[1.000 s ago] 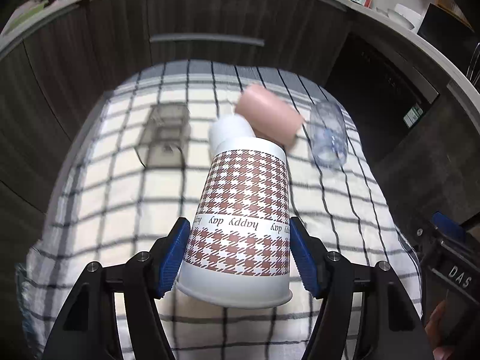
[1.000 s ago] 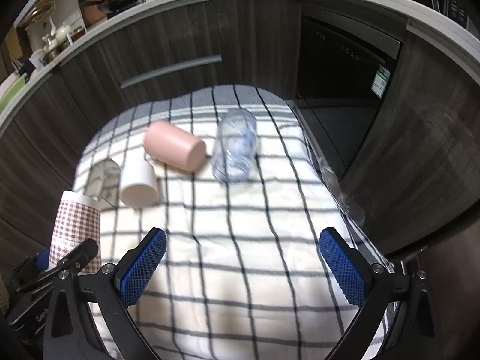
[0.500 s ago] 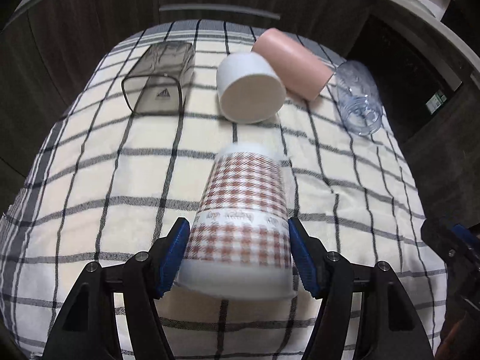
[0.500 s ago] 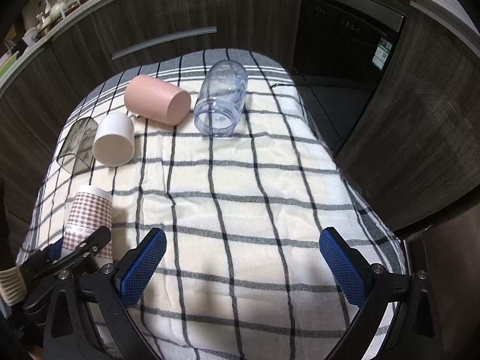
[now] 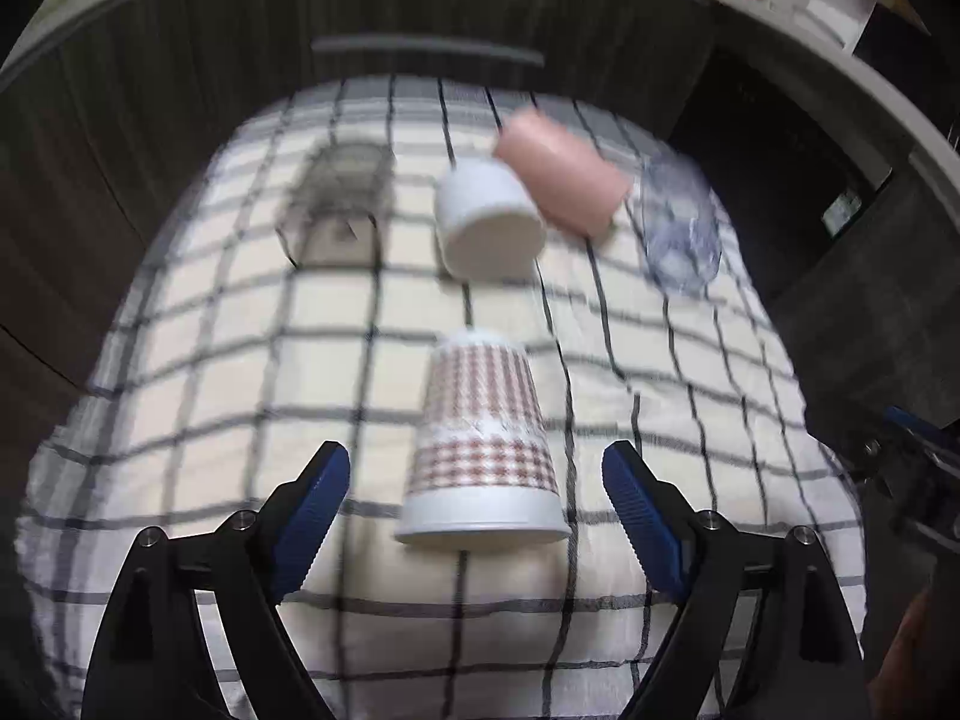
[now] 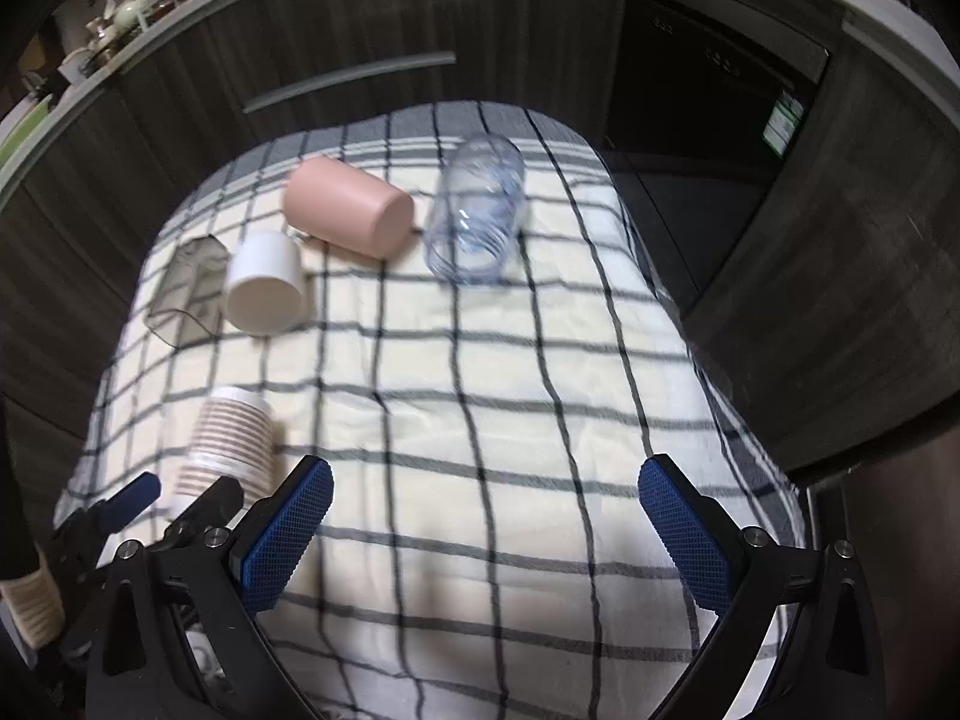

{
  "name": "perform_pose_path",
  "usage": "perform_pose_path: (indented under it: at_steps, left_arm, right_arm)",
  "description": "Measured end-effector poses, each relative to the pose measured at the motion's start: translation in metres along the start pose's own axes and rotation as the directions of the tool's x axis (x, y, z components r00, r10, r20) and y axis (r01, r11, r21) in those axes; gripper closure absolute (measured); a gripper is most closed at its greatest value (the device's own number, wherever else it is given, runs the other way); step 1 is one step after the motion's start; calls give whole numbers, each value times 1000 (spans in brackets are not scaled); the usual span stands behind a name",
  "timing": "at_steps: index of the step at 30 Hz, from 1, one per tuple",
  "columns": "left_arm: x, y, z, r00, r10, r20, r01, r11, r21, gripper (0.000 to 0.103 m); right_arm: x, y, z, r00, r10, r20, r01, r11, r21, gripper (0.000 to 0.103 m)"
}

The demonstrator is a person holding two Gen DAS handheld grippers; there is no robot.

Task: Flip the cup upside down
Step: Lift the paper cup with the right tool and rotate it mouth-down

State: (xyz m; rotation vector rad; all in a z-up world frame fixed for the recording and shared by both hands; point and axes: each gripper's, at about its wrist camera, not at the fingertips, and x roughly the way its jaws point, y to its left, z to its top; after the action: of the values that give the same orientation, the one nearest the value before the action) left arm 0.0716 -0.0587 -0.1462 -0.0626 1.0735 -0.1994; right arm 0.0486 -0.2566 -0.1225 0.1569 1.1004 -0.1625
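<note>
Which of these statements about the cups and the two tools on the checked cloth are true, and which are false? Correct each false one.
1. The patterned cup stands rim down on the cloth. True.
2. The left tool is shut on the patterned cup. False: its jaws stand open, apart from the cup on both sides.
3. The pink cup lies on its side. True.
4. The right tool holds the clear cup. False: it is open and holds nothing; the clear cup lies far ahead of it.
5. The white cup lies between the grey cup and the pink cup. True.
</note>
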Motion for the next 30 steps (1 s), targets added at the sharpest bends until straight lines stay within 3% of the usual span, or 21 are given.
perform_pose_path:
  at_steps: [4,6,12,15,22,25,30]
  left_arm:
    - [-39,22,12,993,34,109,-31,999,-34,11]
    - [-50,33,18,990,55,133,-49,998,-48,10]
    - [-69,66,19,973,154,170,-144,987,-68,10]
    - [-70,89,20,970,177,169,-157,980,-122,10]
    - [-66,128,23,961,218,172,-184,963,-196,10]
    - [-62,135,25,952,246,181,-209,958,-197,10]
    - [-55,142,27,954,245,173,-208,955,-210,10]
  right_arm:
    - [-11,20,20,997,74,-26,-74,997,-34,1]
    - [-9,34,32,989,132,-70,-136,990,-50,1]
    - [14,91,53,961,168,-221,-202,969,-142,1]
    - [32,117,58,934,163,-317,-225,959,-170,2]
    - [86,161,55,838,87,-539,-224,955,-195,7]
    - [104,173,51,802,43,-595,-209,954,-213,8]
    - [130,187,42,745,-15,-666,-194,952,-238,10]
